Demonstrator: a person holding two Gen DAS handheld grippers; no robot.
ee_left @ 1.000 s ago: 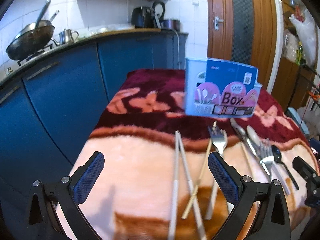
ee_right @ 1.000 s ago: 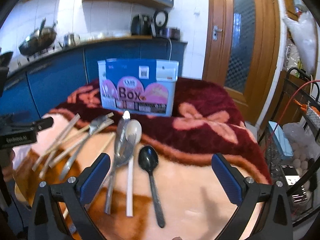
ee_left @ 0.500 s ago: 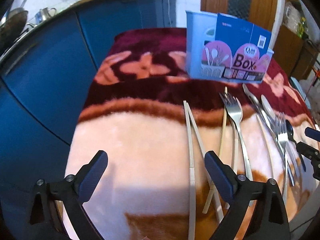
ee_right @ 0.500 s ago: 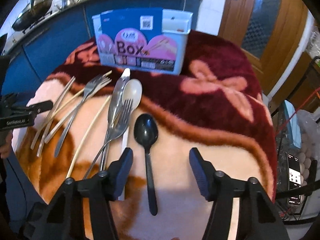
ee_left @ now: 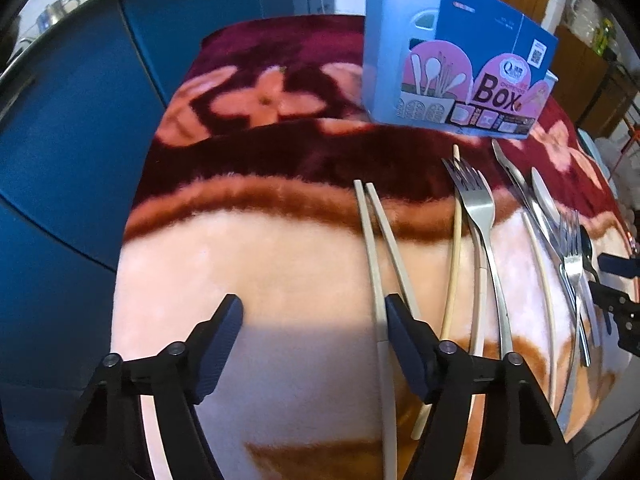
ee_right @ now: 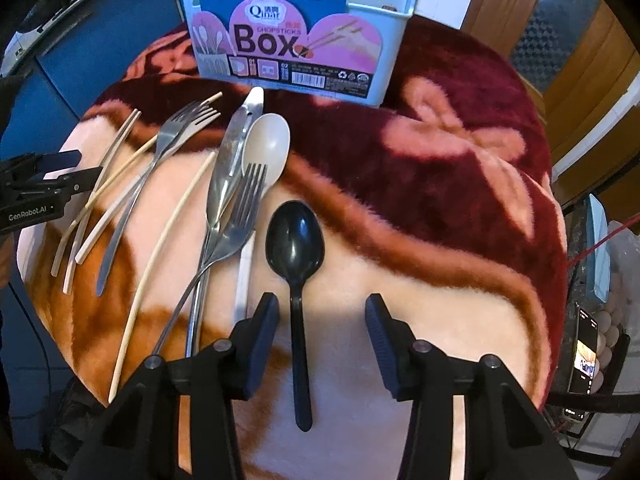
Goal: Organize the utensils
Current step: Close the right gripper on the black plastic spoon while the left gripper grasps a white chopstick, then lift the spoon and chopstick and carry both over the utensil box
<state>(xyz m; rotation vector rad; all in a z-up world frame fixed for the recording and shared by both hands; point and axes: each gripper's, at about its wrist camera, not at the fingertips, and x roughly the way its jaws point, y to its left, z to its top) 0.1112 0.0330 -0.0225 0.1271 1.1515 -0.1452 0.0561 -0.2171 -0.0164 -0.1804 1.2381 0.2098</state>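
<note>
Both grippers have dropped closer to the blanket (ee_right: pixel 440 264) and narrowed since a second ago; the right gripper (ee_right: pixel 322 312), fingers still parted and empty, now straddles the handle of the black spoon (ee_right: pixel 296 256), while the left gripper (ee_left: pixel 312 316) stands open with one finger over the pale chopsticks (ee_left: pixel 374 248). Forks (ee_right: pixel 240 216), a white spoon (ee_right: pixel 266 146) and more chopsticks lie left of the black spoon; the chopsticks box (ee_right: pixel 296 28) stands beyond it.

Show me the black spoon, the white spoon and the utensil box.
black spoon (ee_right: pixel 295 238), right wrist view, on its bowl.
white spoon (ee_right: pixel 267 145), right wrist view, on its bowl.
utensil box (ee_right: pixel 288 46), right wrist view, on its front label.
</note>
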